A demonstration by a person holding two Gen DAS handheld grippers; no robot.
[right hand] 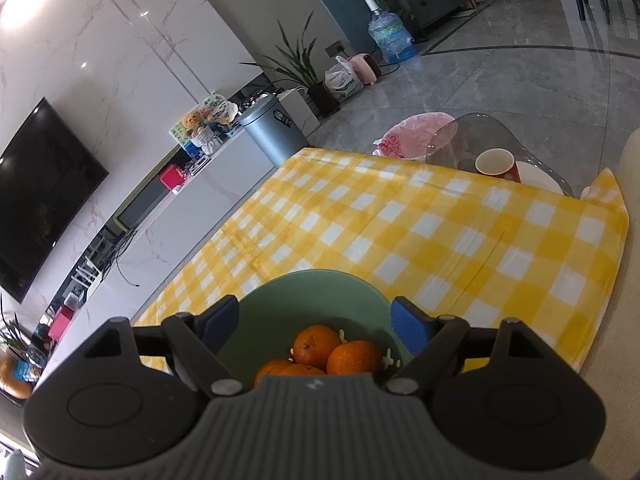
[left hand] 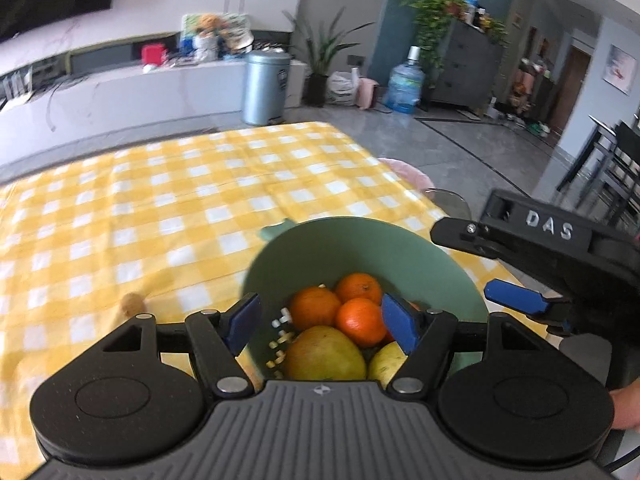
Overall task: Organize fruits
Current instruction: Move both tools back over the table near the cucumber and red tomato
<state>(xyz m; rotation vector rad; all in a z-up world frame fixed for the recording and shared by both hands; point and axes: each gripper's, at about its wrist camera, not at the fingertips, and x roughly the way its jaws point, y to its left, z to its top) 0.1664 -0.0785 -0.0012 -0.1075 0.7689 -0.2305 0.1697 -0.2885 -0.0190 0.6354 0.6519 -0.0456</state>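
A green bowl (left hand: 340, 240) stands on the yellow checked tablecloth (left hand: 180, 208). It holds three oranges (left hand: 358, 320), a large green-yellow fruit (left hand: 326, 354) and a paler yellow fruit (left hand: 386, 362). My left gripper (left hand: 322, 314) hovers over the bowl, open, its blue pads either side of the fruit and touching none. In the right wrist view the same bowl (right hand: 304, 292) and oranges (right hand: 354, 356) lie between the spread fingers of my right gripper (right hand: 316, 318), open and holding nothing. Its blue pad (left hand: 516, 296) shows beside the bowl's right rim in the left wrist view.
A small brown fruit (left hand: 132, 303) lies on the cloth left of the bowl. Beyond the table's far right corner, a glass side table carries a red paper cup (right hand: 496, 164) and a white plate (right hand: 540, 178). A pink-lined bin (right hand: 412, 132) stands on the floor.
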